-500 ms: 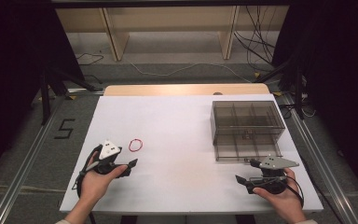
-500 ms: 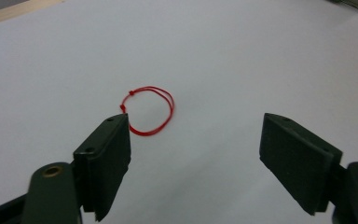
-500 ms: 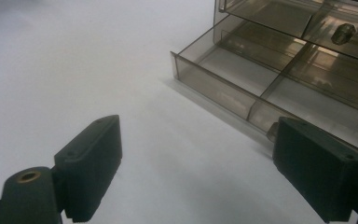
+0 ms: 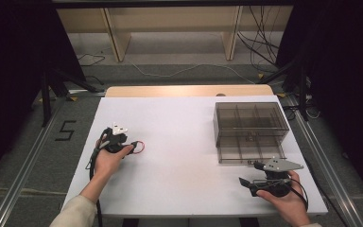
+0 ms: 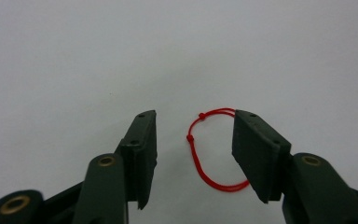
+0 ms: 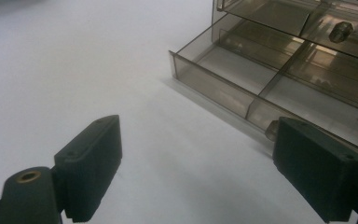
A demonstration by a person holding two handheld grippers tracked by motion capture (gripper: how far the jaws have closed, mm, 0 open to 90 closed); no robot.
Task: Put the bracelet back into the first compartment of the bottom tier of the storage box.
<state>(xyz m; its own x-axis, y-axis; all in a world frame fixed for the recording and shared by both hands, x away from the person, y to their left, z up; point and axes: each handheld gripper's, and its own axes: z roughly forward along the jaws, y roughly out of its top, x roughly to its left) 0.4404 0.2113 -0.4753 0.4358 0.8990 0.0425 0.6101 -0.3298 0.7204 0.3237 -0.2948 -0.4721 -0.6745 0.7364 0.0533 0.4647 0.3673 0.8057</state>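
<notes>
The left tongs (image 5: 193,154) stand with their jaws apart, low over the white counter (image 4: 184,137), and a red string loop (image 5: 209,149) lies flat between them. The loop's right side runs behind the right jaw's pad; whether that pad touches it cannot be told, and the left pad stands clear of it, so nothing is clamped. Two small knots sit on the loop's upper left curve. In the high view the left tongs (image 4: 134,147) point toward the right, with the red string loop (image 4: 140,147) at their tips, on the left part of the counter and well apart from the box.

The right tongs (image 6: 196,168) are also apart, wide, with bare counter between the jaws. In the high view the right tongs (image 4: 246,182) sit near the counter's front right edge, just in front of the drawer box (image 4: 250,124).

That box is smoky, see-through plastic, and its bottom drawer (image 6: 279,88) is pulled out toward the person. Dividers split the drawer into compartments; the ones in view show bare floors. A small round knob (image 6: 341,31) shows on the closed drawer above.
</notes>
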